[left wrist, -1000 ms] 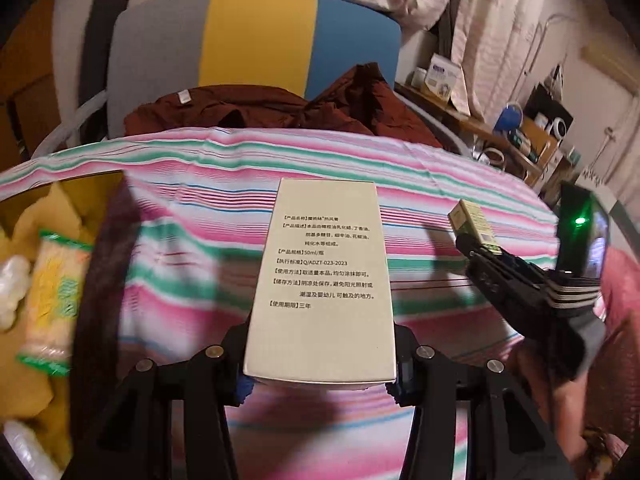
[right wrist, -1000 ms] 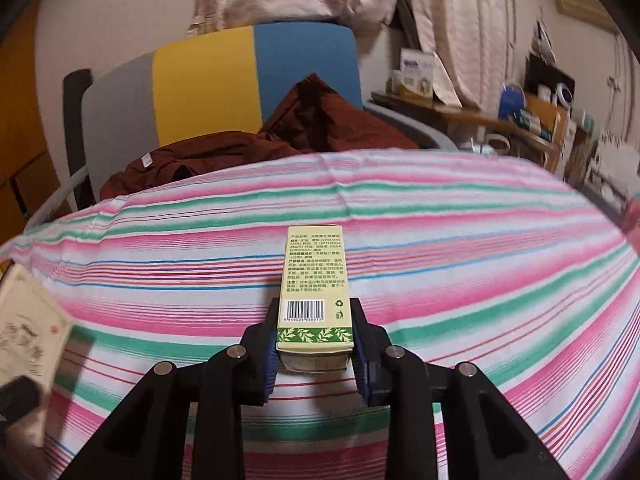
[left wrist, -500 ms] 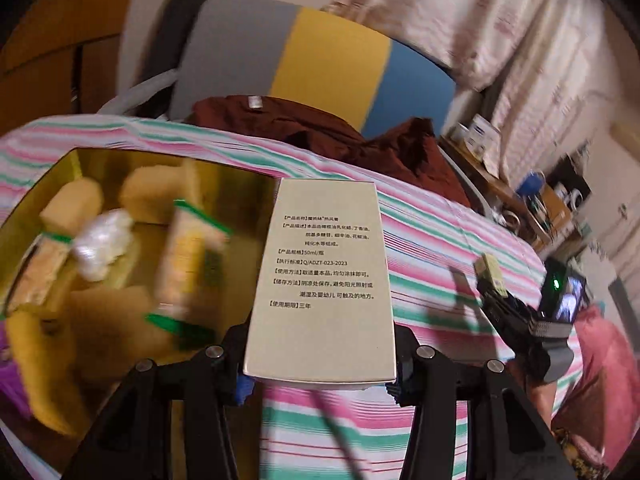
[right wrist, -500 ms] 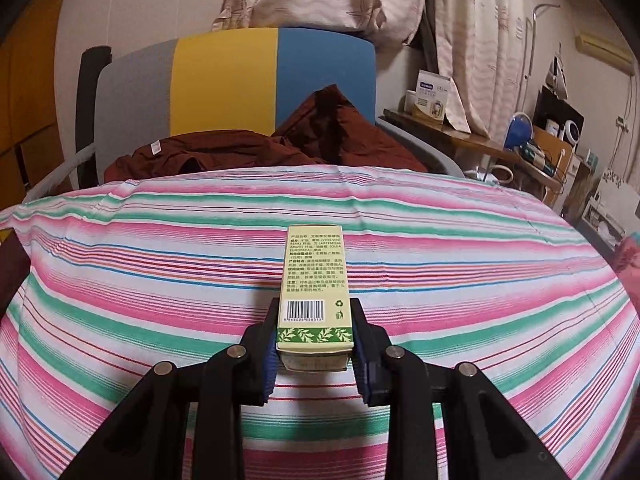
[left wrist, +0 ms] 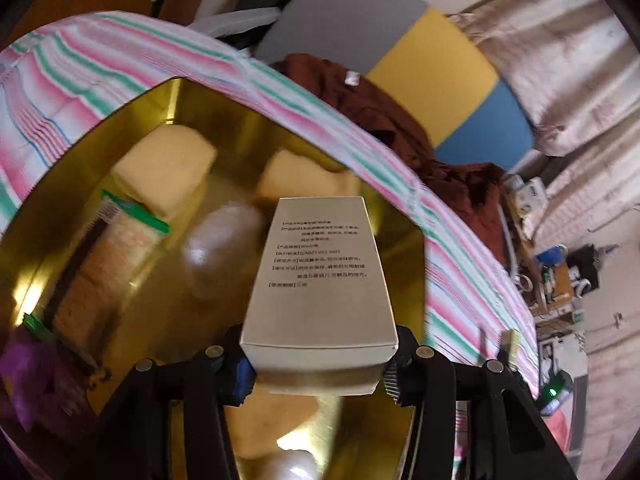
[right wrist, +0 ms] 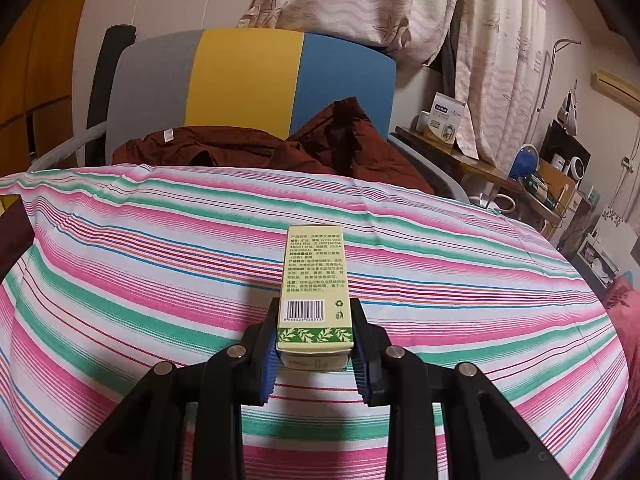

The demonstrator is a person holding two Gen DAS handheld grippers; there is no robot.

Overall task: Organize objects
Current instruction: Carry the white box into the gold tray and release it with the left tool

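Observation:
My left gripper [left wrist: 318, 364] is shut on a beige printed carton [left wrist: 320, 276] and holds it over a gold-lined box [left wrist: 396, 248]. The box holds yellowish packets [left wrist: 164, 168], a green-edged snack bag [left wrist: 120, 232] and a clear wrapped item [left wrist: 224, 244]. My right gripper [right wrist: 314, 354] is shut on a small cream carton with a barcode and green leaf band [right wrist: 315, 284], held above the striped cloth [right wrist: 160, 280]. The right gripper also shows small in the left wrist view [left wrist: 510, 346].
The striped cloth [left wrist: 80, 76] covers the table. A grey, yellow and blue chair [right wrist: 248, 80] with a brown garment [right wrist: 248, 148] stands behind it. A cluttered side desk [right wrist: 500, 172] is at the right. A box corner [right wrist: 12, 232] shows at the left edge.
My left gripper has swung left with the beige carton, from above the cloth to over the gold box. My right gripper keeps its carton and has shifted only slightly.

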